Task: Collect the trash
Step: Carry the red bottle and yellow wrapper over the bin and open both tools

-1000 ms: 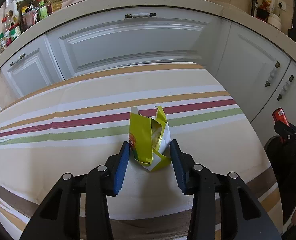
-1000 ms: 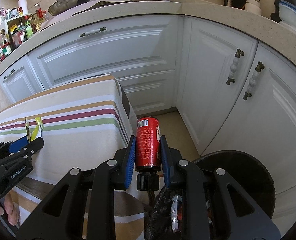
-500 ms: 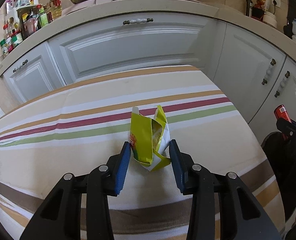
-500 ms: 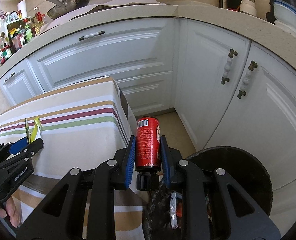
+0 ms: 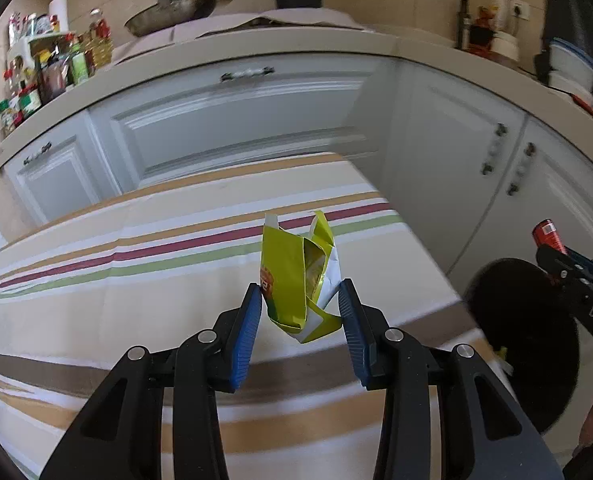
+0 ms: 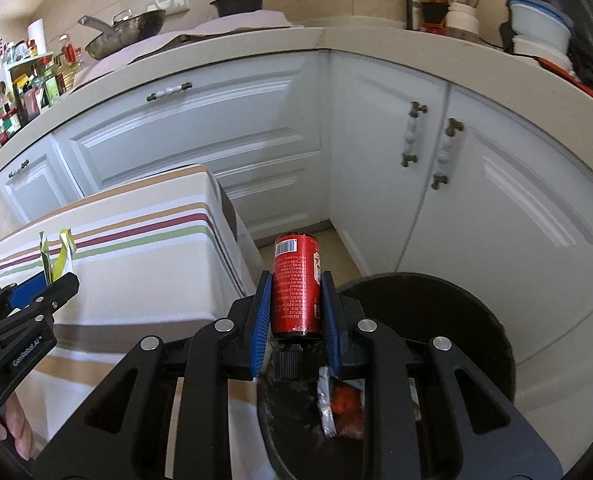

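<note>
1. Right tool (image 6: 296, 312) is clamped on a red can (image 6: 296, 280), blue pads tight on both sides, the can standing up between them with its barcode end uppermost. It hangs above the near rim of the black trash bin (image 6: 476, 320), not squarely over the opening.
2. Left tool (image 5: 300, 312) grips a crumpled yellow wrapper (image 5: 296, 276) by its lower folds, jaws partly closed; the wrapper is over the edge of the striped bench (image 5: 96, 300).
3. Risk: let go from here, the can would likely strike the rim or the bench's cloth and roll onto the floor (image 6: 336, 256). It looks to need carrying further over the opening first.
4. Risk: the wrapper is thin and springy, held only low down; a quick swing could let it slip free short of the bin.
5. Risk: both tools head for one bin and could collide.
6. Bin contents: something red-orange and a silvery scrap (image 6: 325, 404); the rest is too dark to read.
</note>
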The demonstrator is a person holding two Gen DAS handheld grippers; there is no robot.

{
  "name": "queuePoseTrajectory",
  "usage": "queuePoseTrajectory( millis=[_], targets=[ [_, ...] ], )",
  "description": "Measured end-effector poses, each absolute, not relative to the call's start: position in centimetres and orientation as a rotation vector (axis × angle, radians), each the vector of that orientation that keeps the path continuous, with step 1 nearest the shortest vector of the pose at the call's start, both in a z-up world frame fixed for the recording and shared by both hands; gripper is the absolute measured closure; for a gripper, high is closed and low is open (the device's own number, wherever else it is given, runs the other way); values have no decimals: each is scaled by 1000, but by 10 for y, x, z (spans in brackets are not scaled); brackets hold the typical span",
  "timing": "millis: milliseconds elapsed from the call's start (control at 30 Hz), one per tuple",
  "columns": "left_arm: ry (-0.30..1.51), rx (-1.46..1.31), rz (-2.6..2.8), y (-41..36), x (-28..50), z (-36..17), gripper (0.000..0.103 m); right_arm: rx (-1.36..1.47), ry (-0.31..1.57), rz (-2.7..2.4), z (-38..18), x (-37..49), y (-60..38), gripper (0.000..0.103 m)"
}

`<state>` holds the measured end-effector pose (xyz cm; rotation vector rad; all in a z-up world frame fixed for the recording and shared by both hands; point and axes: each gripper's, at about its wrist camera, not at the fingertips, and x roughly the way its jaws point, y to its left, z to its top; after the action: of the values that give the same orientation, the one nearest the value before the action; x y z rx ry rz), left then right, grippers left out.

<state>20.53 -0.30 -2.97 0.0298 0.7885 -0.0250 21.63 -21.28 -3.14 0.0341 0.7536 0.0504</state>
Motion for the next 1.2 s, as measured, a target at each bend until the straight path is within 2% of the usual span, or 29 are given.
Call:
queuePoseTrajectory(
  millis=[633,1200],
  targets=[
    [730,71,-235,-92,142,-10,63,82,704,-75,-21,130,-278,80],
    [690,138,-297,-145,145,-18,62,92,671,-128,-22,123,-315,80]
  ],
)
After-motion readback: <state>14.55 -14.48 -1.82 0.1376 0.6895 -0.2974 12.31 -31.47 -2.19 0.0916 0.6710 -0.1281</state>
